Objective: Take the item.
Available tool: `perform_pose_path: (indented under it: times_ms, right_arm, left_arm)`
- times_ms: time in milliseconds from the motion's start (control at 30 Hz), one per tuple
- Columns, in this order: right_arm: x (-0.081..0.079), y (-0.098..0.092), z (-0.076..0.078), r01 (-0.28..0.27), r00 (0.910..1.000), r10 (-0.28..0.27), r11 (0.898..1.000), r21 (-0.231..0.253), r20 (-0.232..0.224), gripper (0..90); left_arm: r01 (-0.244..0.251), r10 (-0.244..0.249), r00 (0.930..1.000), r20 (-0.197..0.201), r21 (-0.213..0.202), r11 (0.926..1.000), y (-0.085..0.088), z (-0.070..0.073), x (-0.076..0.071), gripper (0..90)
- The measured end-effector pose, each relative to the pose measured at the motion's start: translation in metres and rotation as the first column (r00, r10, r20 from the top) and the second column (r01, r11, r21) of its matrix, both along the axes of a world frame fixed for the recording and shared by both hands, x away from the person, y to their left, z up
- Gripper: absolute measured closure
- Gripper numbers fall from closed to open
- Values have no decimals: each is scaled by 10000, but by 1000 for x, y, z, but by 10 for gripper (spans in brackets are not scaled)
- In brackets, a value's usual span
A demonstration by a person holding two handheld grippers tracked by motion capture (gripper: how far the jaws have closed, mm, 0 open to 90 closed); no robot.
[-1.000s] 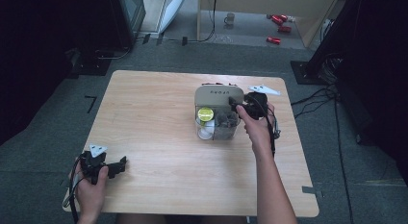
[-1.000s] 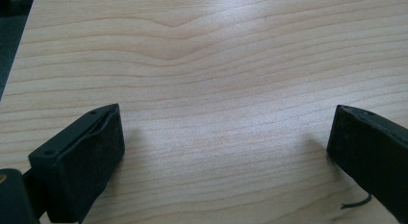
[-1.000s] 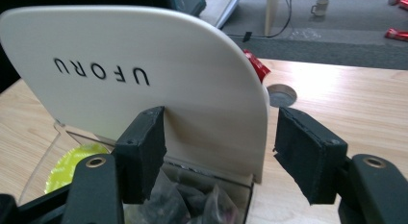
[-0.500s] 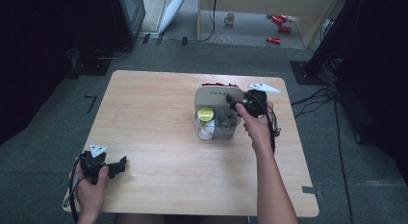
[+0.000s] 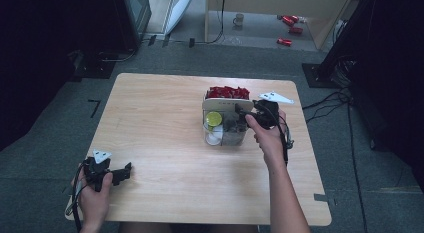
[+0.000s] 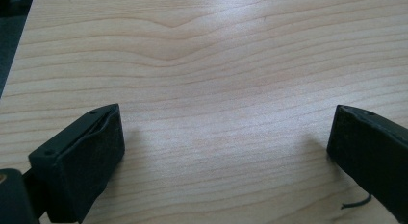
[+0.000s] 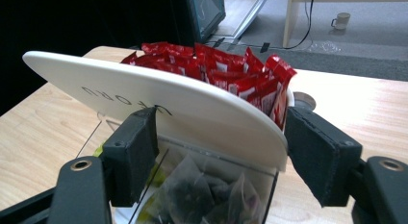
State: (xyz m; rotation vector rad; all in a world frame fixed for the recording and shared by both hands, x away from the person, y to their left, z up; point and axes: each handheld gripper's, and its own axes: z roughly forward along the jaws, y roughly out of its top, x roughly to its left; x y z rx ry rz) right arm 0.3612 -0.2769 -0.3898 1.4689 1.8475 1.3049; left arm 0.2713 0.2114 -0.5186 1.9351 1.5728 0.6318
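While the organizer box (image 5: 226, 124) sits unmoved, we are keeping the right gripper (image 5: 251, 115) spread at its lid (image 7: 159, 108); the left gripper (image 5: 111, 172) is resting spread, idle.

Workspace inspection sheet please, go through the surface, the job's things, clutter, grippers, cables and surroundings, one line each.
Surface: light wooden table, mostly bare.
Job's things: white organizer box right of centre, its lid raised; red packets in the far compartment, clear tea sachets nearer, a yellow-green lidded item on its left side.
Clutter: nothing seen on the table.
Grippers: left gripper open, resting near the table's near left corner; right gripper open, jaws either side of the box's lid edge.
Cables: one trails from each gripper; more on the floor.
Surroundings: grey carpet, a mug and red items on the floor beyond.
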Motion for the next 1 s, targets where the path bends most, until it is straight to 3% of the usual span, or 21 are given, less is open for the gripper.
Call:
perform_pose_path:
  times_ms: [600,1000]
  right_arm:
    - [-20,-2,-4,-372,9989,386,9981,-489,276,274]
    - [-32,-12,-21,-375,9982,364,9990,-223,-473,268]
  left_arm:
    - [6,-6,10000,2,11,10000,0,0,0,0]
    - [-8,8,10000,8,-8,10000,0,0,0,0]
